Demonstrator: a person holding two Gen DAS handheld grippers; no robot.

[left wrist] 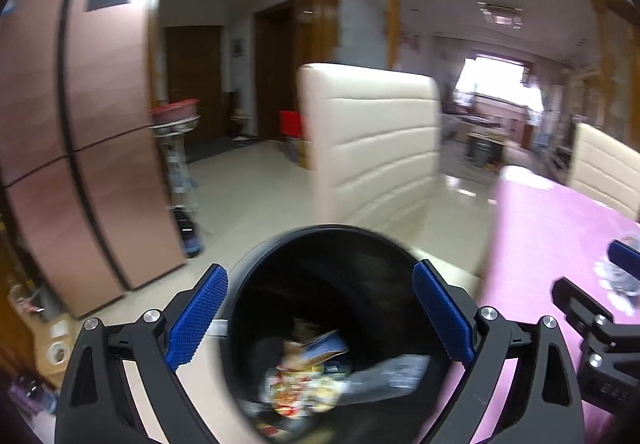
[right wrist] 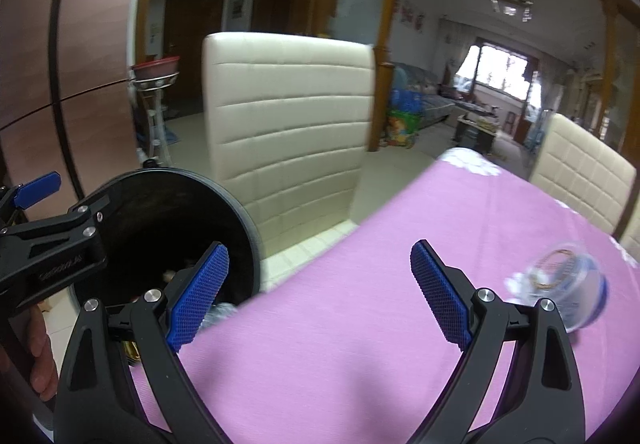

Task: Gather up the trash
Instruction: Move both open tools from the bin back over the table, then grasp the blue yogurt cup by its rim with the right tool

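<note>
My left gripper (left wrist: 320, 272) has a black round bin (left wrist: 320, 252) between its blue pads, which press on the rim at both sides. The bin is tilted toward me beside the table edge. Colourful wrappers (left wrist: 316, 376) lie inside it. In the right wrist view the bin (right wrist: 160, 211) hangs at the left, level with the pink tablecloth (right wrist: 360, 344). My right gripper (right wrist: 320, 276) stands open over the cloth with nothing between its fingers. A clear plastic cup (right wrist: 564, 284) lies on its side just right of it. A small clear scrap (right wrist: 218, 314) sits at the table edge by the bin.
A cream padded chair (right wrist: 288, 123) stands behind the bin at the table's far side, and a second one (right wrist: 580, 171) at the right. A copper fridge (left wrist: 80, 123) fills the left, with a wire rack holding a red bowl (left wrist: 176, 115) beside it. Pale floor tiles lie beyond.
</note>
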